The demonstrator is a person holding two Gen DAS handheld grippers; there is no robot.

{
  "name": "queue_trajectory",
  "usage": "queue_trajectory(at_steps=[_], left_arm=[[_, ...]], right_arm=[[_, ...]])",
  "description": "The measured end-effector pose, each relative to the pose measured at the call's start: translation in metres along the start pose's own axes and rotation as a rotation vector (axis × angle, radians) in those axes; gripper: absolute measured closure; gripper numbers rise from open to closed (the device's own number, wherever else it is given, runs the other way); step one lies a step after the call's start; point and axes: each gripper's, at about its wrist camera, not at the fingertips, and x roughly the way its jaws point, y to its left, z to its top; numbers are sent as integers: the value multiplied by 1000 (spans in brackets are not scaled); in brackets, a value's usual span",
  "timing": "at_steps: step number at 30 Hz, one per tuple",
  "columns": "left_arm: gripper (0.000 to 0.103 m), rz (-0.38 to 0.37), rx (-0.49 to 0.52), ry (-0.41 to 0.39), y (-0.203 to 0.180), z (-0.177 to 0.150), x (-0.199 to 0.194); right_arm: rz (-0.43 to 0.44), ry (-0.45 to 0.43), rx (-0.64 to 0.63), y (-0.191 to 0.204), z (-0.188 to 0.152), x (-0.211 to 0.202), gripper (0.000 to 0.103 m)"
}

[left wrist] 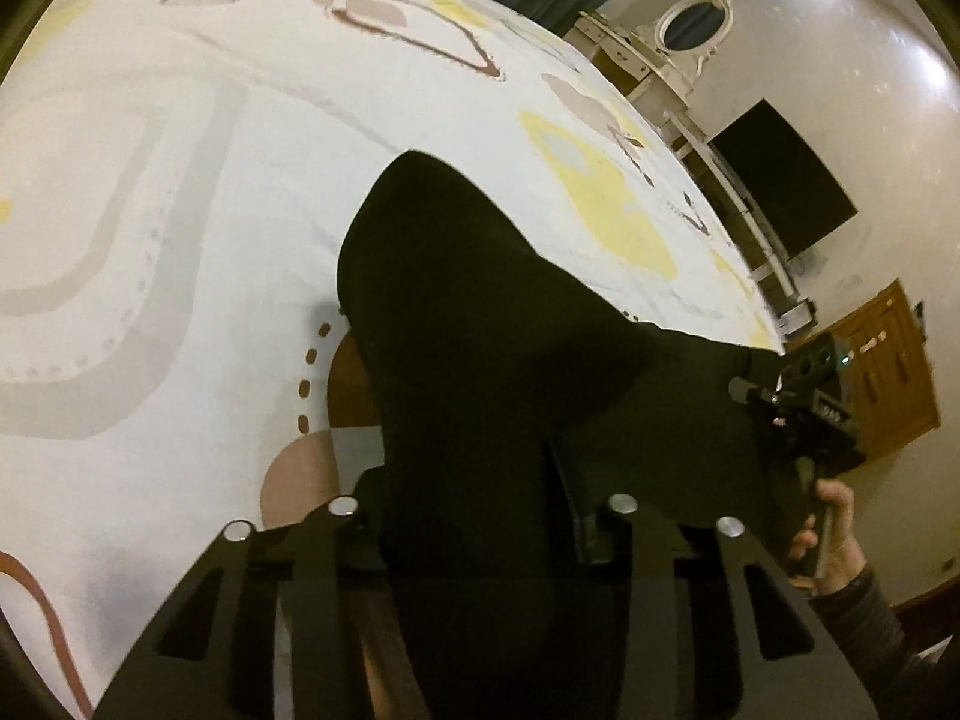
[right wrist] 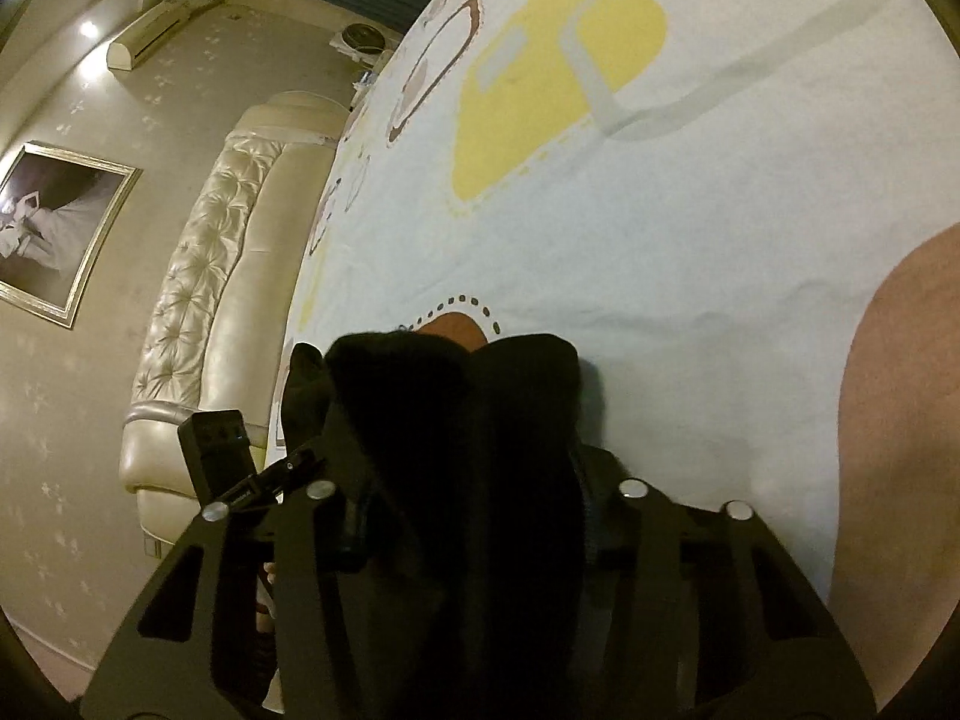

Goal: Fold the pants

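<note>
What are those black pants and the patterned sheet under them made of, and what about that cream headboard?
Black pants: soft matte fabric, maybe knit; they drape and bunch without shine. Patterned sheet: thin printed cloth, probably cotton; flat with faint creases. Headboard: glossy tufted leather or imitation; buttoned dimples catch the light.

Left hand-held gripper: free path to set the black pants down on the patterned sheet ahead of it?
Probably yes. The left hand-held gripper is shut on the black fabric pants, and the white patterned bed sheet ahead looks bare. The right hand-held gripper grips the same pants, so both would need to move together.
</note>
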Motion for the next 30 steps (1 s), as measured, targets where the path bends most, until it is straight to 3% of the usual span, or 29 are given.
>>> queue_trajectory(at_steps=[17, 30], left_arm=[[71, 104, 83, -18, -13, 6, -8], [71, 166, 16, -51, 32, 33, -32]], right_arm=[[-1, -36, -19, 16, 4, 8, 65], [48, -9, -43, 39, 23, 54, 65]])
